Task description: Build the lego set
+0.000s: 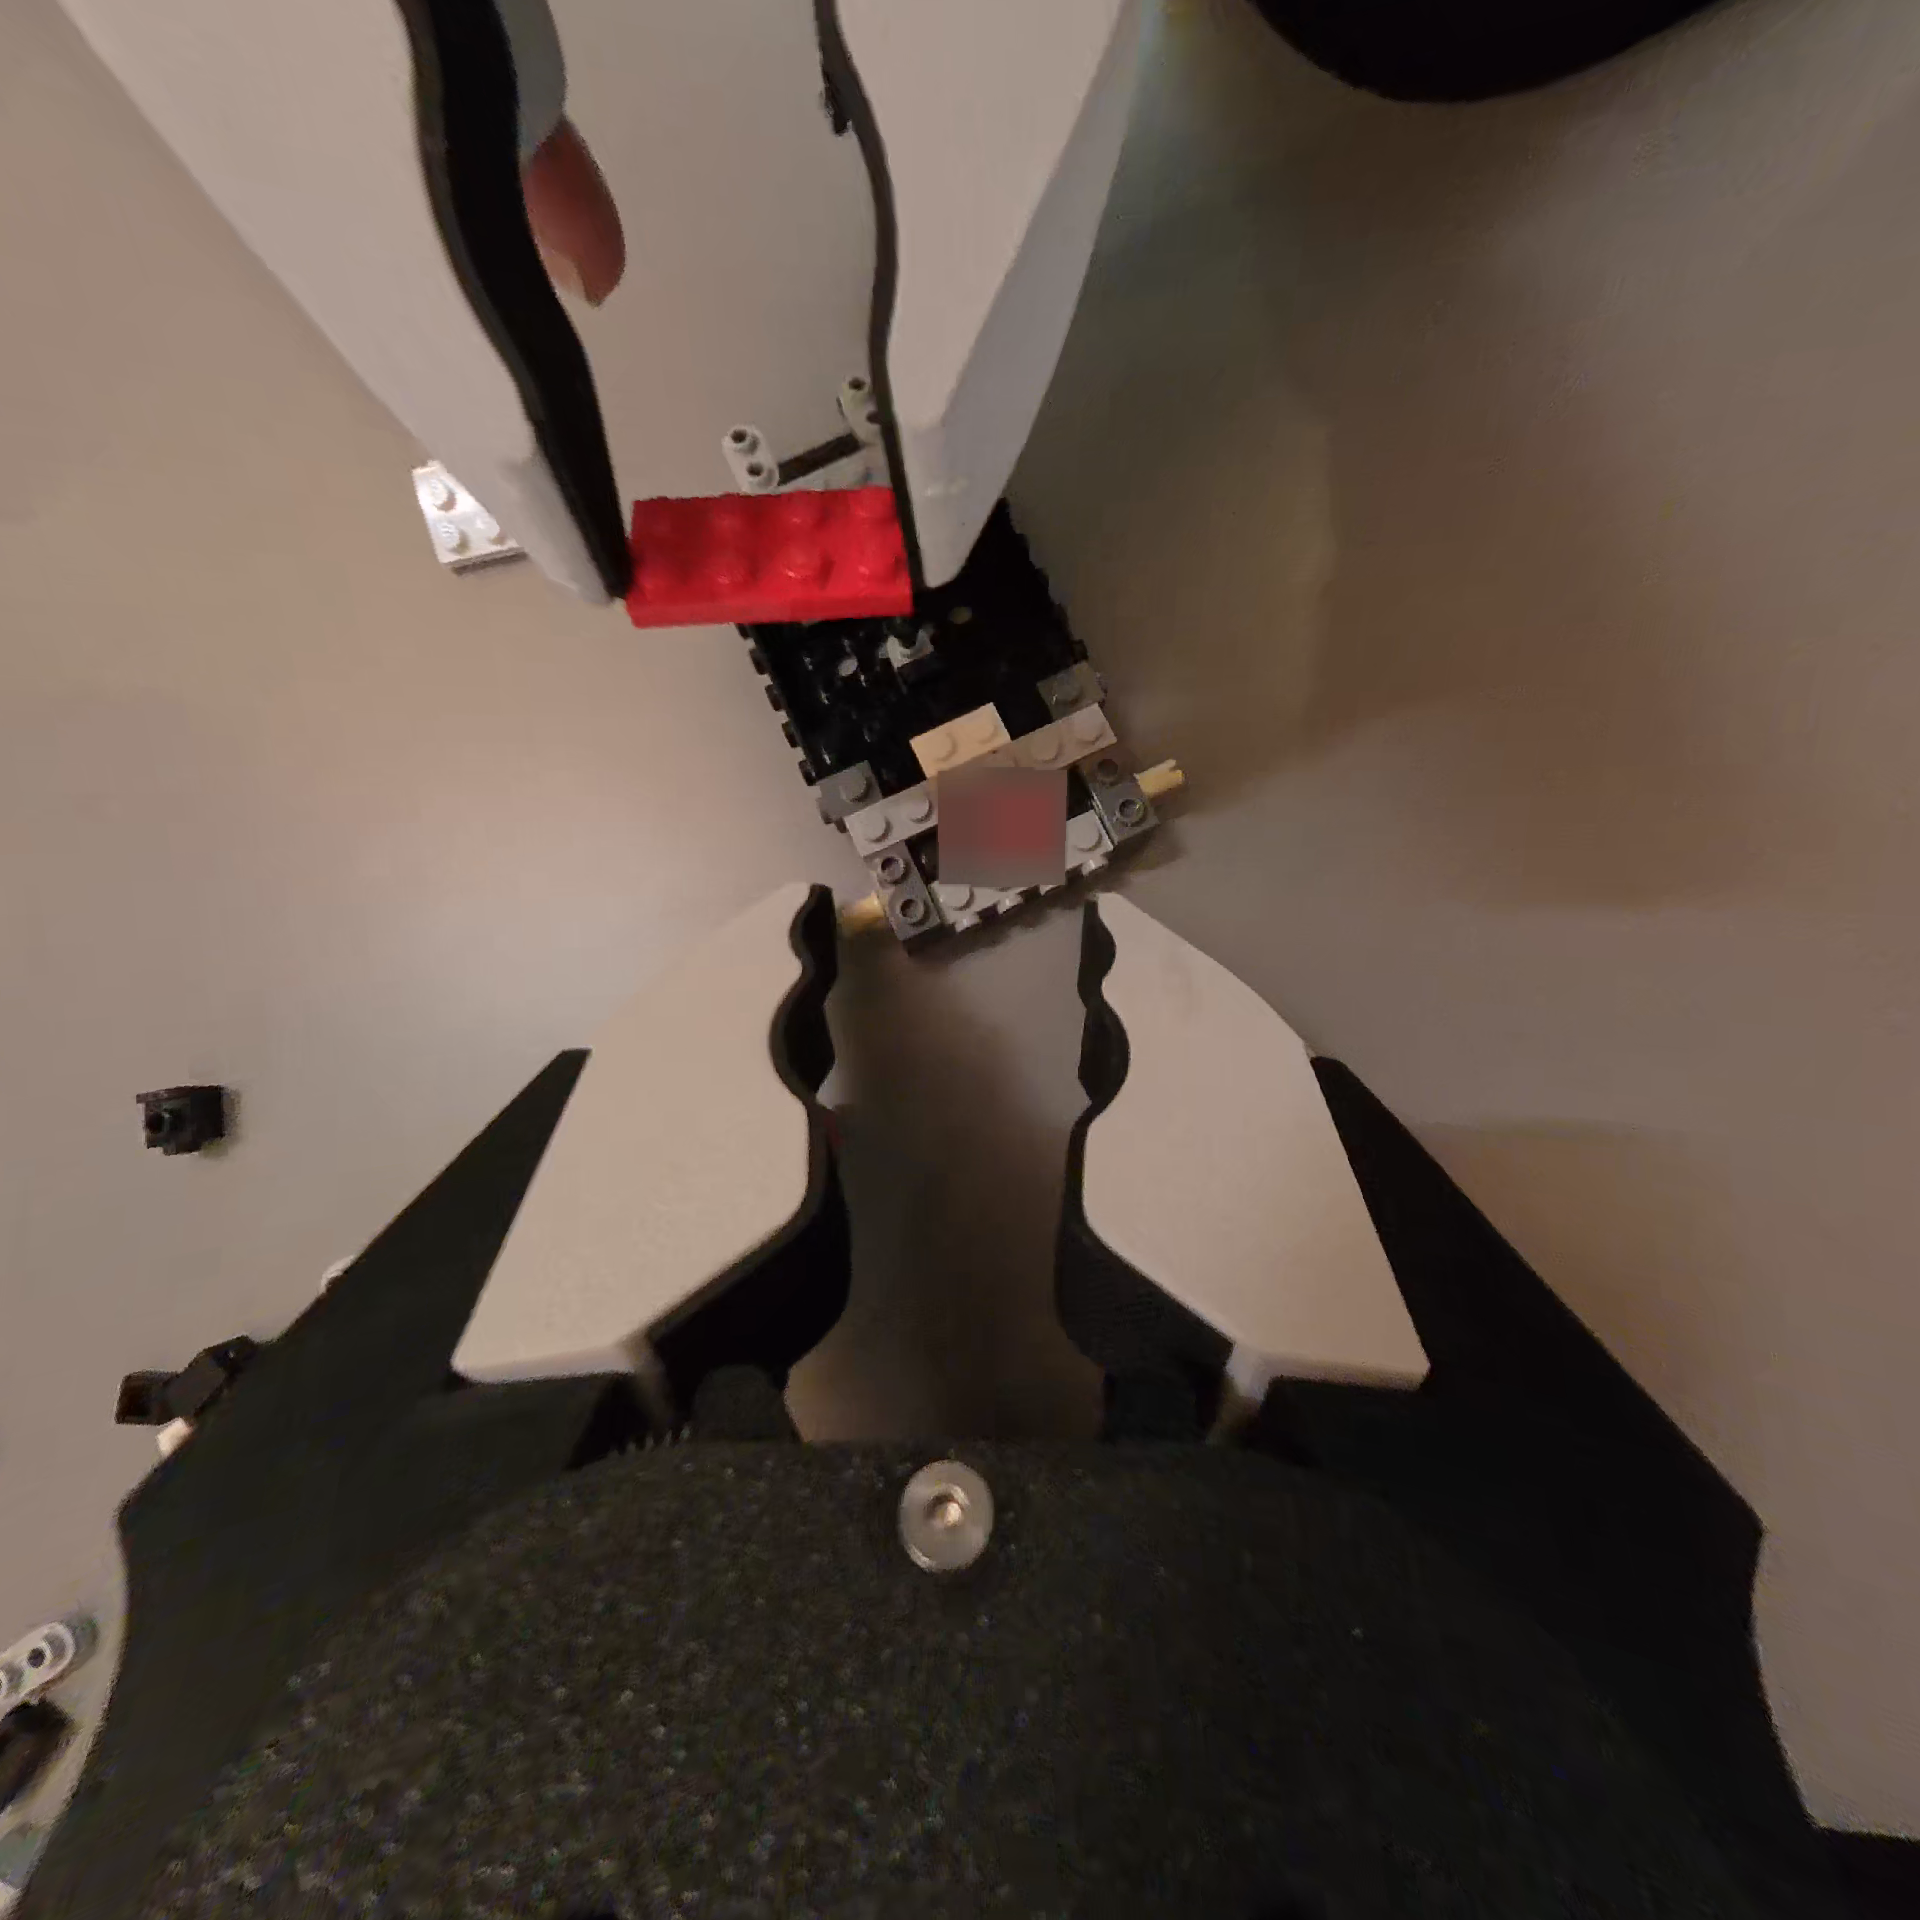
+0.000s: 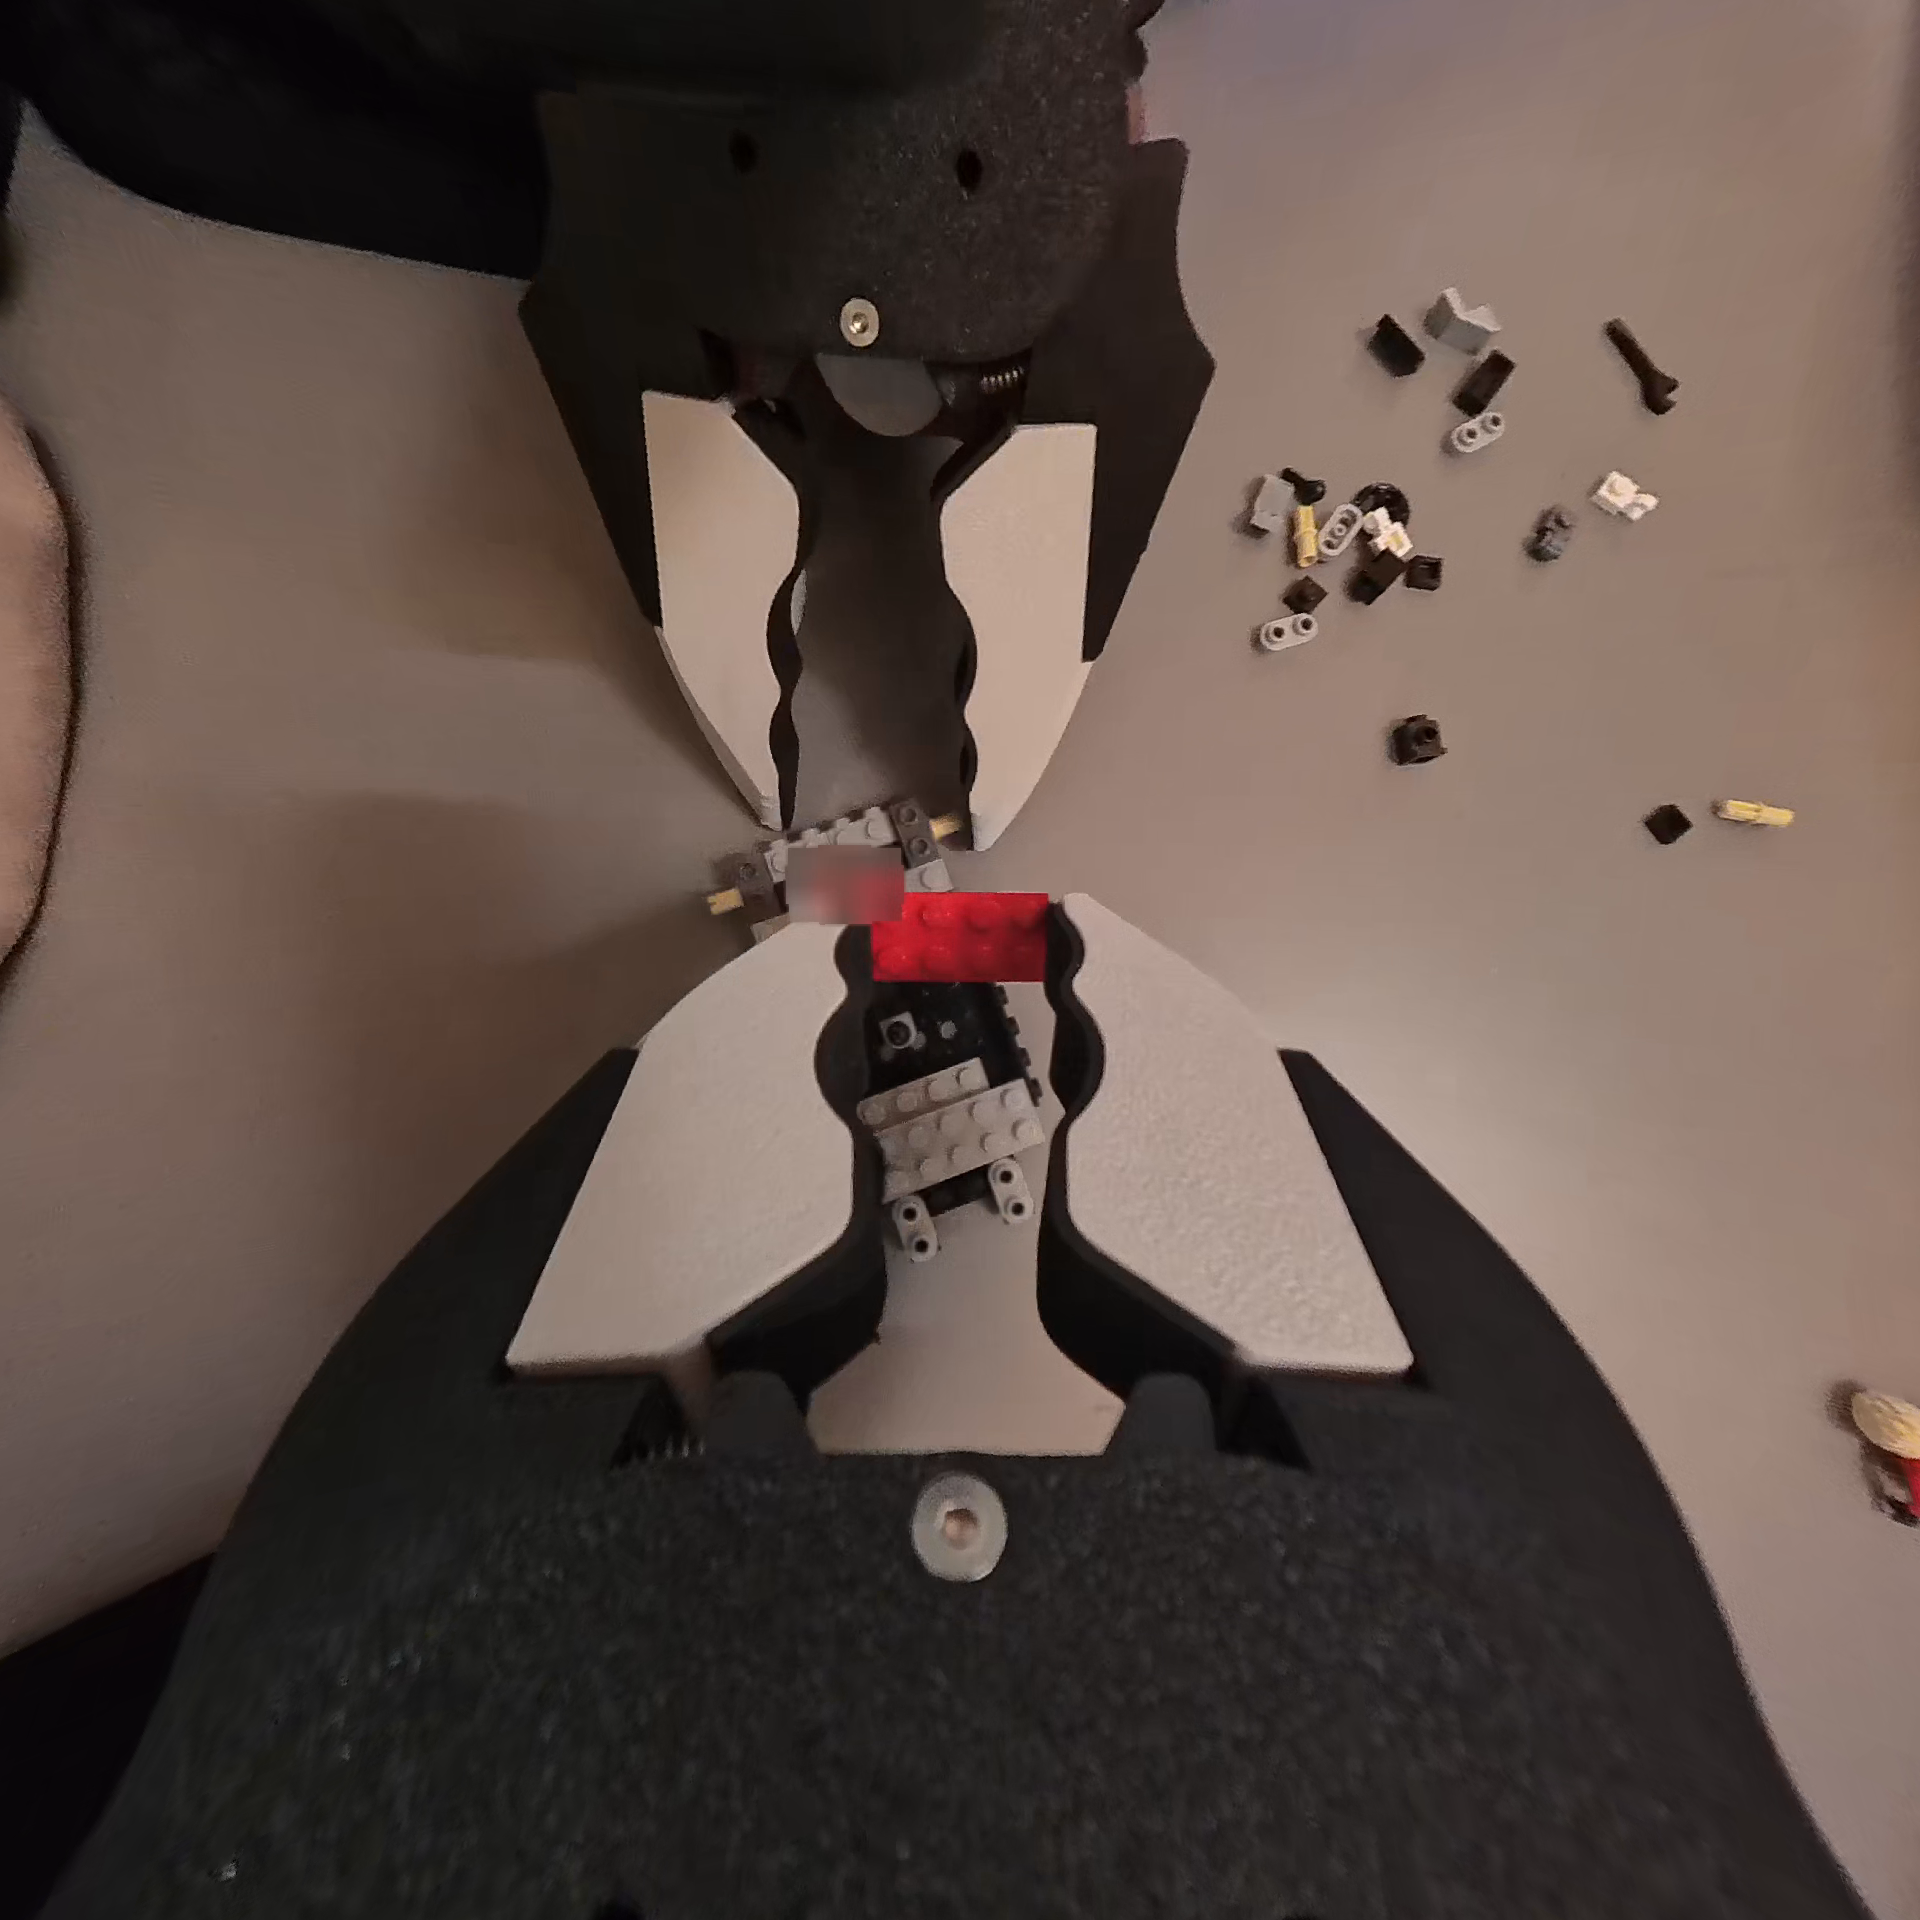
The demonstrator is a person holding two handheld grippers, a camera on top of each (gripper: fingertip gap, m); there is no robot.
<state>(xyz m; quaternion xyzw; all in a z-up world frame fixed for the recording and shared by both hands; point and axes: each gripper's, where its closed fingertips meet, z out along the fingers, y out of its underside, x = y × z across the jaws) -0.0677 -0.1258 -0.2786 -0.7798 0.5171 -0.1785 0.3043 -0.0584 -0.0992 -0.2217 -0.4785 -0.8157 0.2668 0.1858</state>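
Observation:
A black, grey and tan lego build (image 1: pixel 894 707) lies on the pale table. My right gripper (image 1: pixel 764 582) comes in from the top of the left wrist view and is shut on a red 2x4 plate (image 1: pixel 769 556), held flat just above the build's far end. In the right wrist view the red plate (image 2: pixel 961 935) sits between my right gripper's (image 2: pixel 961 925) tips, over the build (image 2: pixel 945 1101). My left gripper (image 1: pixel 956 909) is open, its tips at the build's near grey end. It also shows in the right wrist view (image 2: pixel 878 826), facing the right gripper.
Several small loose black, grey, white and tan pieces (image 2: pixel 1351 540) lie scattered to the right. A black piece (image 1: pixel 182 1117) and a grey plate (image 1: pixel 457 520) lie left of the build. A tan and red piece (image 2: pixel 1891 1455) lies at the right edge. A dark sleeve (image 2: pixel 260 125) is top left. The grippers' ends are close to 7 centimeters from one another. From either gripper's tips it is about 12 centimeters to the black piece (image 1: pixel 182 1117). It is also in sight in the right wrist view (image 2: pixel 1413 736).

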